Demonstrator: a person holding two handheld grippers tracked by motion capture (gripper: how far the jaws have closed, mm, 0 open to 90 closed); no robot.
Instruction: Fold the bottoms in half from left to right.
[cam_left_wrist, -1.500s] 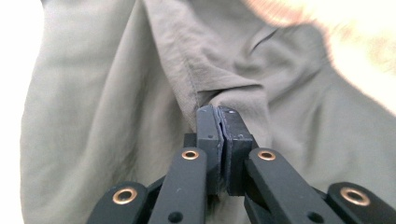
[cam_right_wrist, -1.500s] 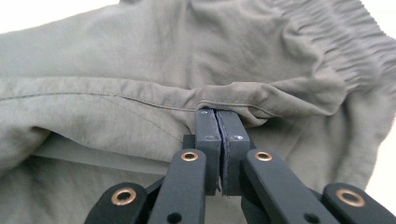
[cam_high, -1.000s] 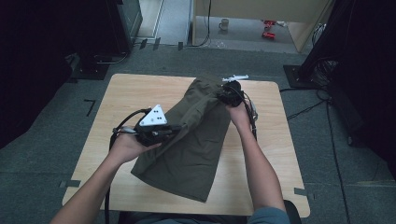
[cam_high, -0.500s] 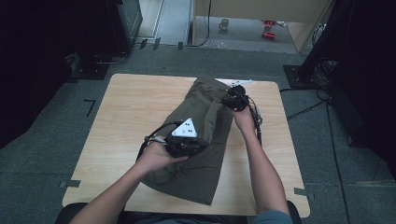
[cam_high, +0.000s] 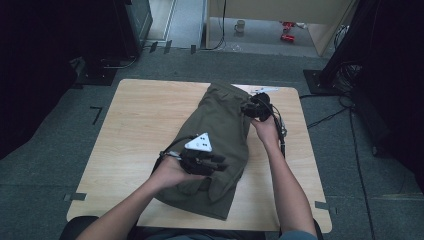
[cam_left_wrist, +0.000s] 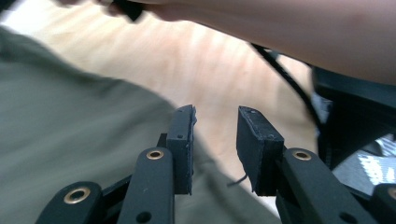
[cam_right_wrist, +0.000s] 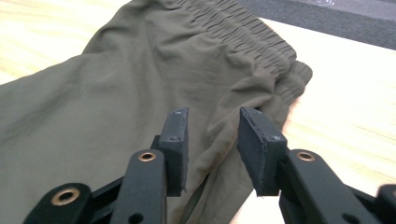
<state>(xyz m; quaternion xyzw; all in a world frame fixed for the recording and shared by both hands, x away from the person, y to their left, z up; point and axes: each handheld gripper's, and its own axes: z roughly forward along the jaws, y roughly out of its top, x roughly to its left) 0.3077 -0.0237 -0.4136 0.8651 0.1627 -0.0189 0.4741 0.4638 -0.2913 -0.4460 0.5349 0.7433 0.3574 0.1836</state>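
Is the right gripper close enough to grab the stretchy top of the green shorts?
Probably yes. The right gripper sits at the edge of the green shorts, its jaws apart after just opening, nothing pinched. The waistband lies just ahead with nothing in the way.

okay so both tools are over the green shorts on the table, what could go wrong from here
1. The left tool sits over the folded olive shorts, its jaws just opened with nothing between them; the fold could spring back.
2. The right tool has just opened at the elastic waistband; drawing back, a jaw might snag the cloth and drag it.
3. The shorts' lower end lies close to the table front edge; a tug might slide them off.
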